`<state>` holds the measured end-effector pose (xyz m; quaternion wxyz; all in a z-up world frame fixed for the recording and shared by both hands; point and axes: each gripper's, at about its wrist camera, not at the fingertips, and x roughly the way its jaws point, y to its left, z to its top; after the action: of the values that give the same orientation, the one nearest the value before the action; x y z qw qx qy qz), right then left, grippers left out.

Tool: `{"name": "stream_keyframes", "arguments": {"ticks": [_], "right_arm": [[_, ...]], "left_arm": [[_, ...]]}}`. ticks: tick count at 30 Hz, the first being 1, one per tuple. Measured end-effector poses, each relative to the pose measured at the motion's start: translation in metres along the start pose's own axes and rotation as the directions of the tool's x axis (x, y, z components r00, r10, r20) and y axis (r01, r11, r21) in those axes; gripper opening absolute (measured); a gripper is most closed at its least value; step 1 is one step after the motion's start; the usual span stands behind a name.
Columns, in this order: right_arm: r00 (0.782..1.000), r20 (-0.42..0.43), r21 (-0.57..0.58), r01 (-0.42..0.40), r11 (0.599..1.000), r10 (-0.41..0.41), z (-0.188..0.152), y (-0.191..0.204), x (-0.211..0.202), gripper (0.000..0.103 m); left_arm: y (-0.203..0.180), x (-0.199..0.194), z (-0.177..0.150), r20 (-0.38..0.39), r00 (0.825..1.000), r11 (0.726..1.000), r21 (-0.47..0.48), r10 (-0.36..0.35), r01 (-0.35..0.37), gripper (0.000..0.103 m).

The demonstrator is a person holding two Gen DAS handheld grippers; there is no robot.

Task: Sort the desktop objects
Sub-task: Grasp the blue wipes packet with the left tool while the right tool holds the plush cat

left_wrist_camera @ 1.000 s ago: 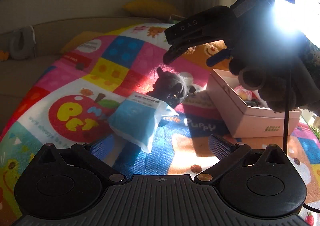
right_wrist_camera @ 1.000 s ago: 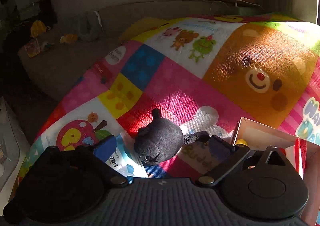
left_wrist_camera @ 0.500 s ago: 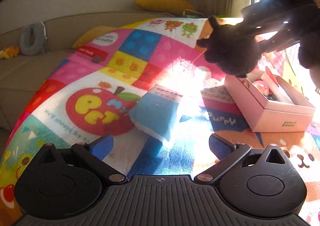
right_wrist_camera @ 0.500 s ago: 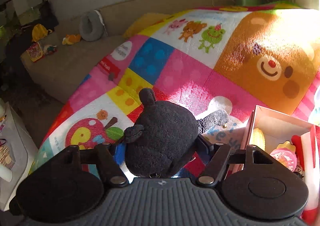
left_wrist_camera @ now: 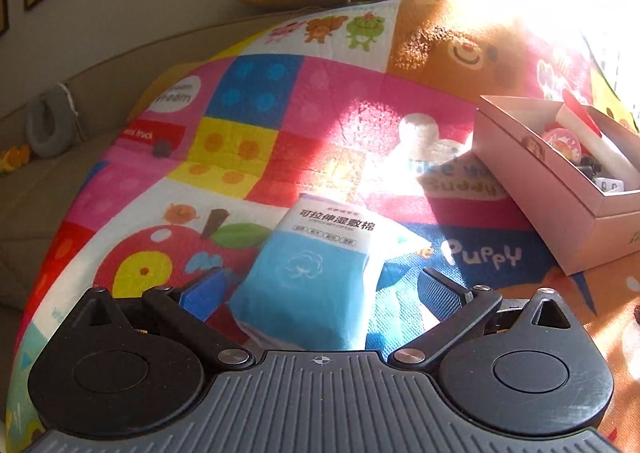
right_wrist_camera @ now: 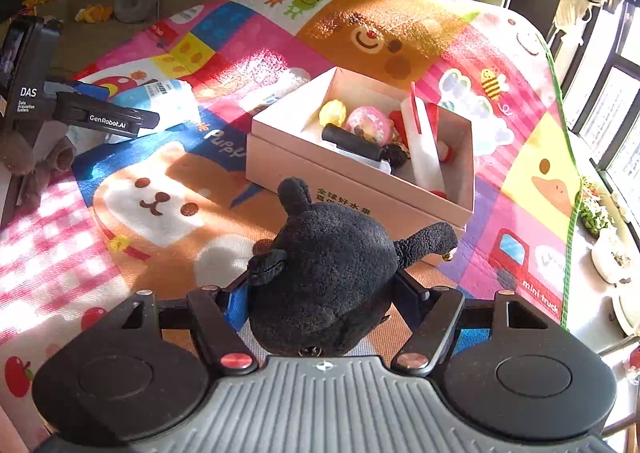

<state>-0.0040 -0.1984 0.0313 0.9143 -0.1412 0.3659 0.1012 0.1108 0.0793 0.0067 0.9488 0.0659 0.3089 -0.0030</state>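
**Plush gripped, wipe pack between spread fingers**

Your right gripper point(right_wrist_camera: 322, 295) is clenched on the black plush toy point(right_wrist_camera: 328, 277), carried above the mat point(right_wrist_camera: 168, 189) just short of the pink box point(right_wrist_camera: 360, 181). Your left gripper point(left_wrist_camera: 318, 289) stands released, its fingers either side of the blue cotton-pad packet point(left_wrist_camera: 316, 273) lying on the mat. Farther right, the box holds small toys.

Left wrist camera looks forward and down along its tongs point(left_wrist_camera: 316, 289), close over a blue cotton-pad packet point(left_wrist_camera: 316, 273) on the patchwork mat point(left_wrist_camera: 240, 109), pink box point(left_wrist_camera: 560, 189) at right. Right wrist camera tilts down from nearer that box point(right_wrist_camera: 360, 173), facing the window side. Both views share packet point(right_wrist_camera: 168, 97), box and mat point(right_wrist_camera: 160, 193).
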Motion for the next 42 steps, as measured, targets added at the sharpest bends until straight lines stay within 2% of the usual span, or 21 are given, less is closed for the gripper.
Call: {"name": "stream_keyframes", "arguments": {"ticks": [2, 3, 5, 7, 9, 12, 15, 18, 19, 23, 25, 27, 30, 32, 34, 38, 41, 42], "right_arm": [[1.0, 0.012, 0.04, -0.003, 0.999, 0.002, -0.012, -0.003, 0.0, 0.075], [1.0, 0.027, 0.064, -0.01, 0.998, 0.008, -0.014, -0.004, -0.003, 0.081], [0.996, 0.078, 0.104, -0.061, 0.993, 0.053, -0.019, -0.006, -0.011, 0.086], [0.991, 0.116, 0.128, -0.085, 0.988, 0.07, -0.02, -0.005, -0.017, 0.087], [0.989, 0.127, 0.135, -0.092, 0.987, 0.075, -0.019, -0.002, -0.017, 0.089], [0.991, 0.117, 0.142, -0.077, 0.987, 0.061, -0.019, -0.002, -0.014, 0.09], [0.993, 0.11, 0.162, -0.07, 0.984, 0.053, -0.02, -0.005, -0.013, 0.092], [0.994, 0.103, 0.187, -0.059, 0.981, 0.041, -0.024, -0.007, -0.01, 0.101], [0.994, 0.102, 0.193, -0.054, 0.98, 0.035, -0.025, -0.007, -0.009, 0.101], [0.995, 0.094, 0.2, -0.045, 0.979, 0.026, -0.026, -0.006, -0.008, 0.101], [0.995, 0.097, 0.192, -0.032, 0.981, 0.014, -0.027, -0.004, -0.01, 0.101], [0.994, 0.105, 0.187, -0.02, 0.982, 0.0, -0.027, -0.004, -0.013, 0.103], [0.993, 0.117, 0.196, -0.015, 0.98, -0.008, -0.029, -0.008, -0.019, 0.103], [0.992, 0.122, 0.223, -0.024, 0.975, -0.003, -0.031, -0.015, -0.023, 0.103], [0.992, 0.126, 0.258, -0.04, 0.965, 0.007, -0.033, -0.023, -0.027, 0.103], [0.988, 0.156, 0.371, -0.069, 0.926, 0.011, -0.037, -0.054, -0.035, 0.103], [0.987, 0.156, 0.508, -0.112, 0.854, 0.037, -0.042, -0.086, -0.031, 0.101], [0.988, 0.147, 0.547, -0.118, 0.829, 0.043, -0.044, -0.094, -0.027, 0.095]], "left_arm": [[-0.002, 0.009, 0.002, -0.01, 1.0, 1.0, 0.009, 0.028, -0.028, 0.103], [-0.002, 0.011, 0.003, -0.009, 0.999, 0.999, 0.01, 0.036, -0.036, 0.103], [-0.003, 0.014, 0.005, -0.005, 0.999, 0.999, 0.005, 0.04, -0.04, 0.103], [-0.005, 0.014, 0.007, -0.004, 0.999, 0.999, 0.007, 0.038, -0.038, 0.098], [-0.009, 0.015, 0.009, -0.016, 0.999, 0.999, 0.03, 0.037, -0.037, 0.062], [-0.013, 0.008, 0.01, -0.021, 1.0, 1.0, 0.026, -0.003, 0.003, 0.063], [-0.026, -0.016, 0.006, 0.006, 0.998, 0.997, 0.037, -0.068, 0.068, 0.062], [-0.047, -0.052, -0.002, 0.031, 0.983, 0.982, 0.061, -0.18, 0.178, 0.063], [-0.055, -0.061, -0.006, 0.027, 0.978, 0.977, 0.07, -0.206, 0.203, 0.063], [-0.084, -0.084, -0.028, -0.023, 0.966, 0.961, 0.104, -0.256, 0.257, 0.066], [-0.093, -0.091, -0.037, -0.036, 0.959, 0.952, 0.116, -0.28, 0.282, 0.072], [-0.097, -0.097, -0.042, -0.049, 0.946, 0.94, 0.108, -0.319, 0.323, 0.084], [-0.103, -0.104, -0.049, -0.064, 0.926, 0.92, 0.109, -0.371, 0.376, 0.094], [-0.106, -0.105, -0.054, -0.072, 0.918, 0.91, 0.116, -0.391, 0.397, 0.096], [-0.107, -0.105, -0.059, -0.085, 0.918, 0.912, 0.112, -0.386, 0.394, 0.097], [-0.102, -0.099, -0.062, -0.109, 0.92, 0.92, 0.07, -0.378, 0.386, 0.101], [-0.099, -0.096, -0.063, -0.121, 0.918, 0.922, 0.044, -0.378, 0.385, 0.103], [-0.098, -0.096, -0.064, -0.123, 0.918, 0.922, 0.037, -0.378, 0.385, 0.103]]}}
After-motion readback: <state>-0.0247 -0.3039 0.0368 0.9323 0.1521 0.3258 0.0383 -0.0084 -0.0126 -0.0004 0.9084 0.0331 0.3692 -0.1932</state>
